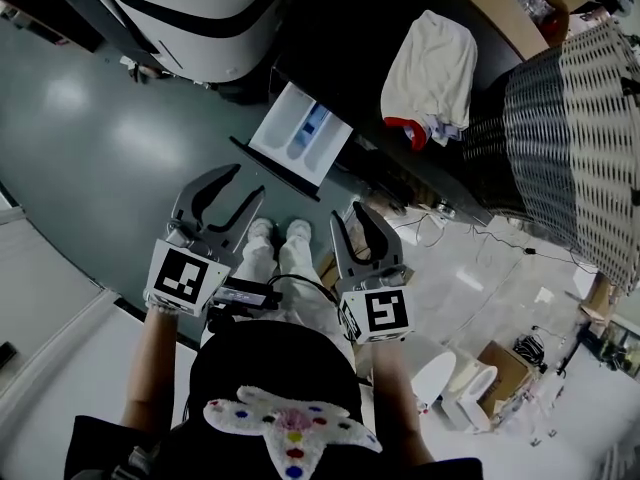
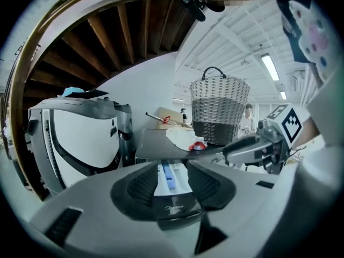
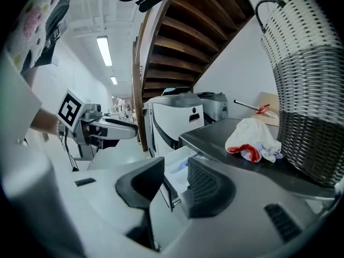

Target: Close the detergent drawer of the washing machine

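Drawer point(image 1: 300, 133) juts open from washer point(image 1: 340, 48), just ahead of left gripper point(image 1: 243, 186) and right gripper point(image 1: 348, 216), both spread wide, empty, aimed at it, probably to push it shut.

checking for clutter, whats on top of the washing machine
A crumpled white cloth with red trim and a tall wicker basket sit on its dark top. Anything under the cloth or inside the basket is hidden.

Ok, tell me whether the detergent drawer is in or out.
Out. The detergent drawer sticks out from the washing machine front, its white tray and blue compartment exposed.
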`<action>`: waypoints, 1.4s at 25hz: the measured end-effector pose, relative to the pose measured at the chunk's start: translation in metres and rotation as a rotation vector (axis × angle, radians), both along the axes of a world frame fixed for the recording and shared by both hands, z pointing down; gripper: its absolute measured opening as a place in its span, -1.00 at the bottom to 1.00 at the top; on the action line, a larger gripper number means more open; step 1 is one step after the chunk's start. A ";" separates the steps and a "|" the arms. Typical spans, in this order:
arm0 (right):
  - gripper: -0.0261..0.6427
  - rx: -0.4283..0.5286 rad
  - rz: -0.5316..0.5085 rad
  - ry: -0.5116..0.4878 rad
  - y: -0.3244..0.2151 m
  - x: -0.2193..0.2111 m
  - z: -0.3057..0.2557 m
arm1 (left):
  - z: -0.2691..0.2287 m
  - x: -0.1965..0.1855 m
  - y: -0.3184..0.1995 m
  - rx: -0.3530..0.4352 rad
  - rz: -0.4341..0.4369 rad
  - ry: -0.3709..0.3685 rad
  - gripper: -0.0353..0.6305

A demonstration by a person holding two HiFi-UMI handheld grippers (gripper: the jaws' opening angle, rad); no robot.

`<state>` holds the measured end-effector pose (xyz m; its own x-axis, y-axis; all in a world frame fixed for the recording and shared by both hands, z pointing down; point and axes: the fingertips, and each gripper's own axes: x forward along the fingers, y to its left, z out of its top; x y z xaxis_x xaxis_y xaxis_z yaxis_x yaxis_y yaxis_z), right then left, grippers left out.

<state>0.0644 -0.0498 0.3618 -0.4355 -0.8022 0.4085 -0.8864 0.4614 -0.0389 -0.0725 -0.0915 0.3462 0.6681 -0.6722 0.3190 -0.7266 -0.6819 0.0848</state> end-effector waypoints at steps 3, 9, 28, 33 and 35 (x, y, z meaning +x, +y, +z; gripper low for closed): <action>-0.56 -0.017 -0.018 0.012 0.003 -0.005 0.013 | 0.017 -0.011 0.000 -0.028 -0.017 -0.026 -0.36; -0.56 -0.058 -0.022 0.019 0.008 -0.013 0.041 | 0.045 -0.027 -0.003 -0.049 -0.035 -0.033 -0.35; -0.56 -0.159 0.082 0.060 0.019 -0.023 0.121 | 0.125 -0.050 -0.030 -0.093 -0.011 -0.131 -0.32; -0.56 -0.164 0.102 0.067 0.014 -0.025 0.134 | 0.145 -0.054 -0.039 -0.102 -0.009 -0.144 -0.31; -0.56 -0.168 0.108 0.078 0.013 -0.025 0.139 | 0.150 -0.055 -0.043 -0.103 -0.013 -0.142 -0.31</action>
<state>0.0390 -0.0368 0.5007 -0.3123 -0.7602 0.5697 -0.9337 0.3563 -0.0365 -0.1279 -0.1349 0.4963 0.6024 -0.6396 0.4774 -0.7452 -0.6651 0.0493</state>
